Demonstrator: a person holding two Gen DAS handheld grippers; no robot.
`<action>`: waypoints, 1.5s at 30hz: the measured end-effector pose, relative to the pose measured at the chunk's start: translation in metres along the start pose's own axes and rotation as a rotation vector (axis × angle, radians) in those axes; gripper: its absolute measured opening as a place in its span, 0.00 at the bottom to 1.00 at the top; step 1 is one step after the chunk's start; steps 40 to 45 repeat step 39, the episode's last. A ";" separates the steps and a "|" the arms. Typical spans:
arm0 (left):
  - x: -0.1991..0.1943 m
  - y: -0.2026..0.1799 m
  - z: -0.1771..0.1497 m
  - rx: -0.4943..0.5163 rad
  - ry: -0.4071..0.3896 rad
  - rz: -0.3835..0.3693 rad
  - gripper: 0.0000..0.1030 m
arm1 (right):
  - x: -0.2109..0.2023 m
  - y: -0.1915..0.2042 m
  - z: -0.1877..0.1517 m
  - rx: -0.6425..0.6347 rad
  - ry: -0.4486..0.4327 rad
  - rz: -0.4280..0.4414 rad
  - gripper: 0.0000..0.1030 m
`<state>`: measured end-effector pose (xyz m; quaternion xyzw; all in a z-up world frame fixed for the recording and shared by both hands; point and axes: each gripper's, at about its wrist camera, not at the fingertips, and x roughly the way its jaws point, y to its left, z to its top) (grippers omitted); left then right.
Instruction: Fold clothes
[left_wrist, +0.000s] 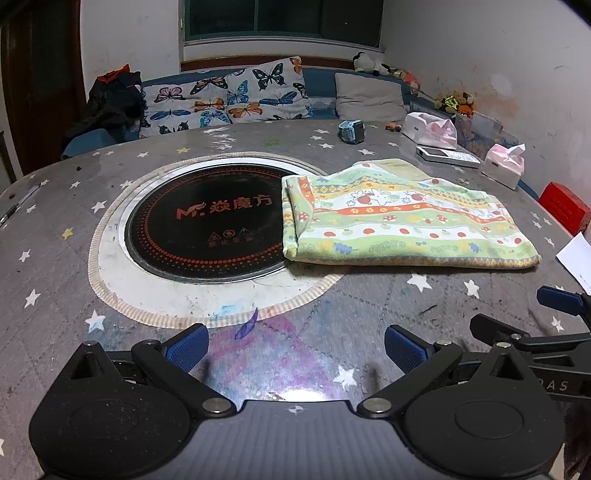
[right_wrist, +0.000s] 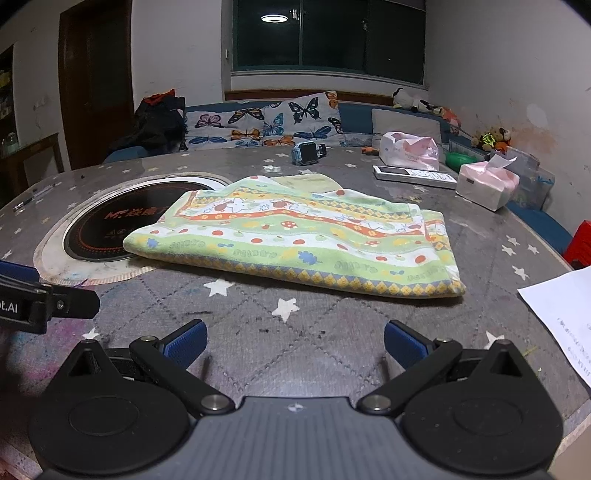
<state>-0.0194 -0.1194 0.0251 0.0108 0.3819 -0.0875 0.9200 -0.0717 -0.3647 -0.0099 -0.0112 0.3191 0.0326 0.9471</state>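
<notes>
A green, yellow and orange patterned cloth (left_wrist: 399, 218) lies folded flat on the grey star-print table (left_wrist: 55, 229), its left end over the round black cooktop (left_wrist: 207, 221). It also shows in the right wrist view (right_wrist: 295, 236). My left gripper (left_wrist: 295, 347) is open and empty, low over the table in front of the cloth. My right gripper (right_wrist: 295, 343) is open and empty, also in front of the cloth. The right gripper's finger (left_wrist: 561, 301) shows at the right edge of the left view; the left gripper's body (right_wrist: 37, 302) shows at the left edge of the right view.
Tissue packs (right_wrist: 484, 184), a white remote (right_wrist: 413, 175), a blue toy (right_wrist: 306, 152) and a pink bag (right_wrist: 410, 149) sit at the table's far right. A paper sheet (right_wrist: 561, 314) lies at the right edge. A sofa with butterfly cushions (right_wrist: 266, 122) stands behind.
</notes>
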 end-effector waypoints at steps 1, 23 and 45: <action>0.000 0.000 0.000 0.002 0.000 0.000 1.00 | 0.000 0.000 0.000 0.002 0.001 -0.001 1.00; -0.002 0.000 -0.002 -0.009 0.009 -0.007 1.00 | 0.001 -0.002 -0.002 0.032 0.010 0.000 1.00; -0.002 0.000 0.001 -0.011 0.002 -0.008 1.00 | 0.005 -0.003 0.000 0.034 0.013 -0.004 1.00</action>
